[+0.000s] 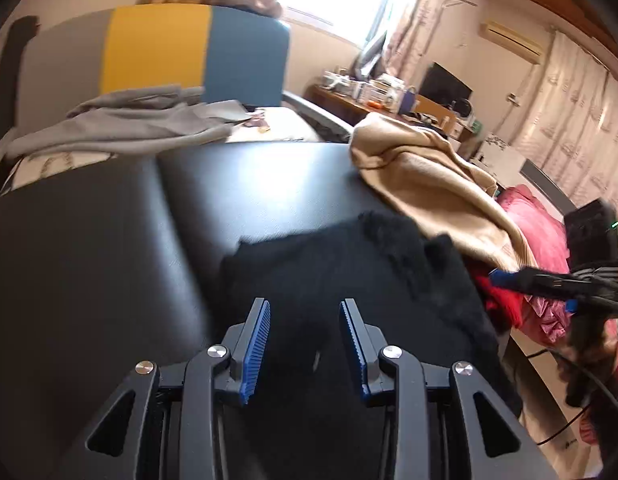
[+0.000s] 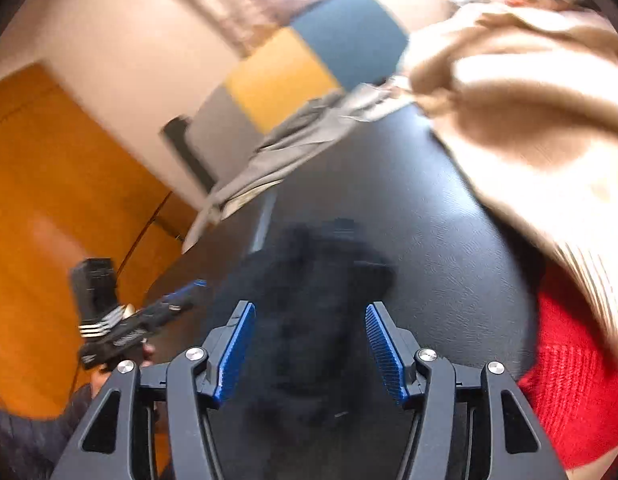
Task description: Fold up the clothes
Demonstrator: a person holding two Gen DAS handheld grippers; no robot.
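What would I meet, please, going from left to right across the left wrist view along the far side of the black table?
Grey garment → beige garment → pink fabric → right gripper.

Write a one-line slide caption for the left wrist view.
Open left gripper above a fuzzy black garment on the black padded table, beige sweater heaped at right.

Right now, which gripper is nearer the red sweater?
Right. The right gripper hovers open over the black garment beside the red sweater; the left gripper is open farther along that garment.
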